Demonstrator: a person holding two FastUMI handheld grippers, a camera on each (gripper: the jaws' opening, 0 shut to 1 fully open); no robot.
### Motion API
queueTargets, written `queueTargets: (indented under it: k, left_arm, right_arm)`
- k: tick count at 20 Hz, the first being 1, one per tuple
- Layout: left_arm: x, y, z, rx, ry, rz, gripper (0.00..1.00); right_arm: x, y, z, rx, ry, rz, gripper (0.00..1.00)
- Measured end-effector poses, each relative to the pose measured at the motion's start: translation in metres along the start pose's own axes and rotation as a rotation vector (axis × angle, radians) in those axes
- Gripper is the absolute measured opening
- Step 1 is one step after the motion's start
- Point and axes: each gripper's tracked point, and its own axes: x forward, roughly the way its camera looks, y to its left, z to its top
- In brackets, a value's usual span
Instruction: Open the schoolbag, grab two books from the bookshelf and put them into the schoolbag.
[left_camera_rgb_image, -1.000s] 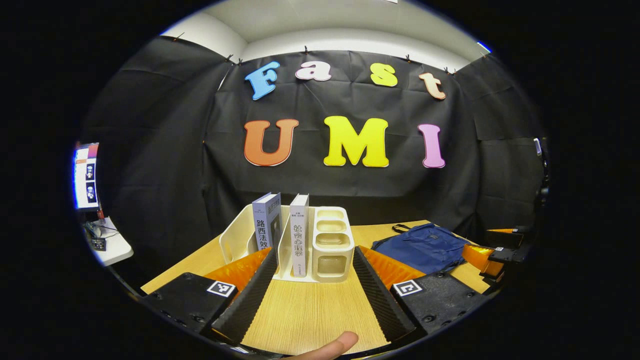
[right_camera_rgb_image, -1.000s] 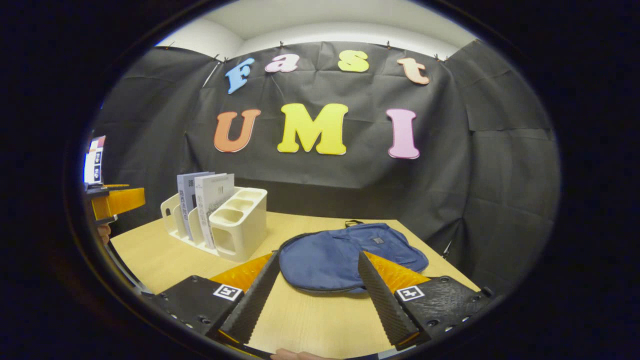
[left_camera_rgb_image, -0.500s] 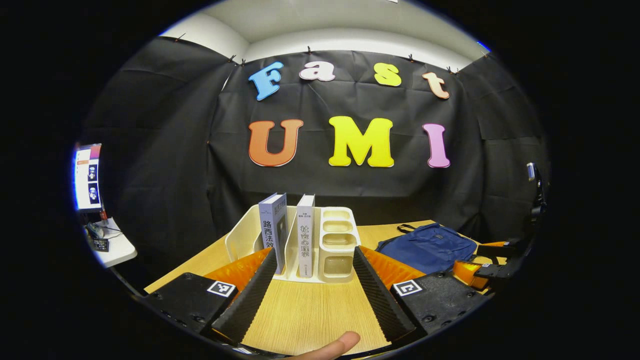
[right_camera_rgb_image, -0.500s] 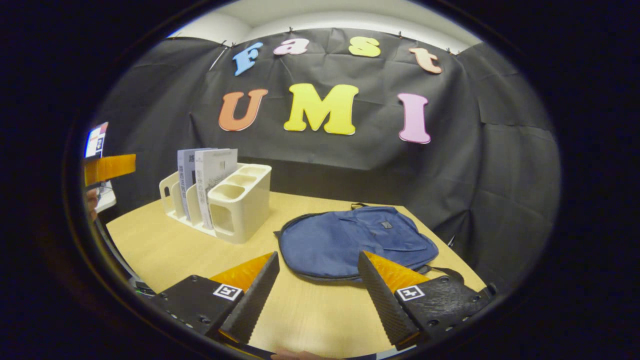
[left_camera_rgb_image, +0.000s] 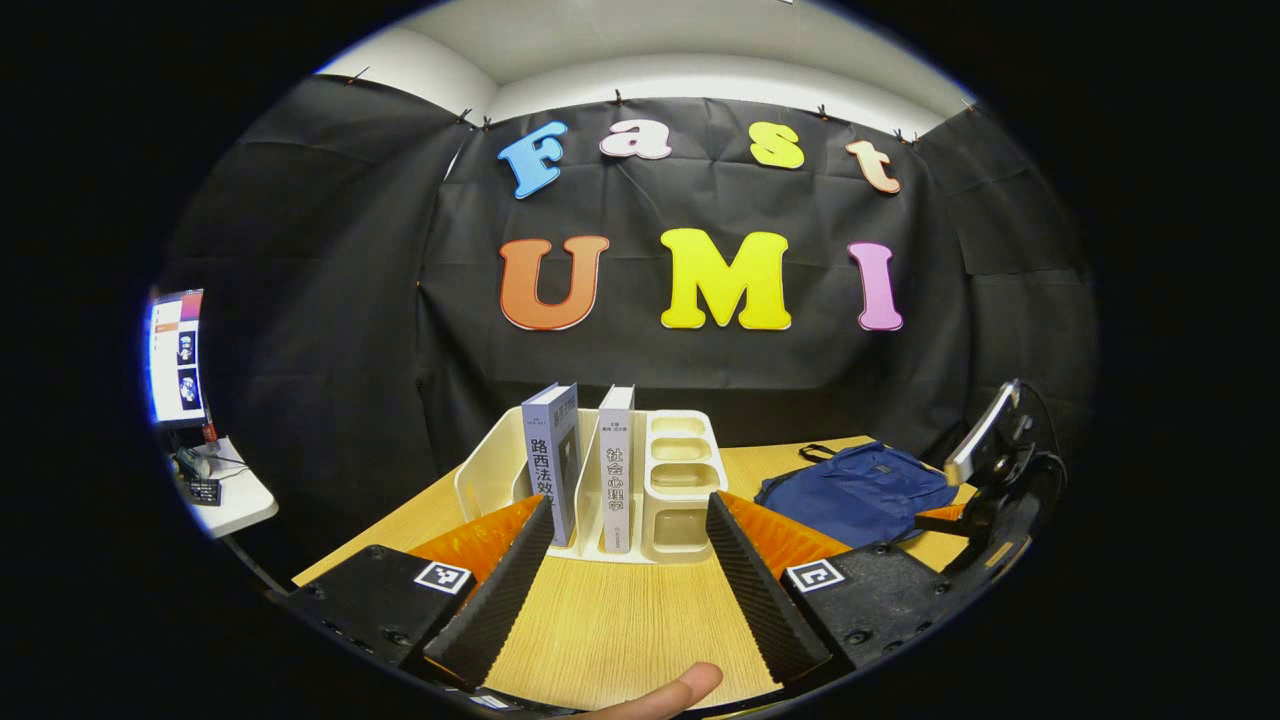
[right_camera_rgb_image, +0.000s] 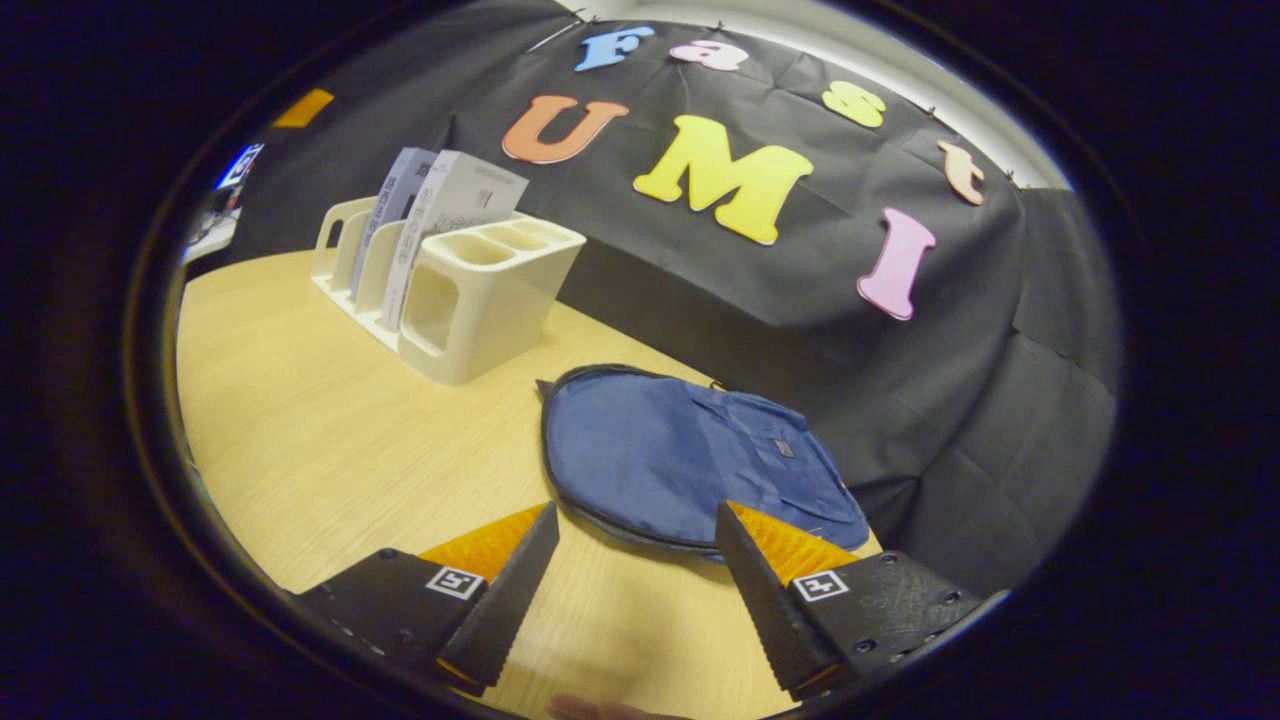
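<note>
My left gripper has two long wedge-shaped fingers with finely ribbed inner faces, each backed by a translucent ribbed panel. Each finger sits on a flat matte mount carrying a small square black-and-white marker and sunken screws. My right gripper is built the same way: ribbed wedges, marker squares, and screw heads along the right mount. A bare fingertip pokes in at the near edge.

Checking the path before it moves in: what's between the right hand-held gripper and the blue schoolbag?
In the right gripper view, just bare light wooden tabletop lies between the open right hand-held gripper and the flat blue fabric schoolbag.
</note>
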Motion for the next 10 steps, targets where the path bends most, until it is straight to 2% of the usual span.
queueTargets:
  k: [1,2,3,4,7,10]
  left_arm:
    - [0.000,0.001,0.000,0.002,0.002,0.000,0.99]
    - [0.000,0.001,-0.001,0.004,0.005,0.000,0.99]
    - [0.000,0.001,-0.002,0.005,0.007,0.002,0.99]
    - [0.000,0.002,-0.002,0.007,0.010,0.004,0.99]
    - [0.001,0.005,-0.003,0.009,0.016,0.012,0.98]
    - [0.002,0.009,-0.003,0.006,0.017,0.026,0.98]
  right_arm:
    - [0.006,0.008,-0.003,-0.034,0.018,0.017,0.94]
    - [0.011,0.015,-0.003,-0.078,0.025,0.027,0.98]
    - [0.016,0.019,0.000,-0.124,0.025,0.030,0.96]
    - [0.022,0.022,0.000,-0.171,0.032,0.025,0.99]
    - [0.039,0.031,-0.008,-0.305,0.084,0.031,0.96]
    - [0.051,0.031,0.008,-0.456,0.080,-0.005,0.96]
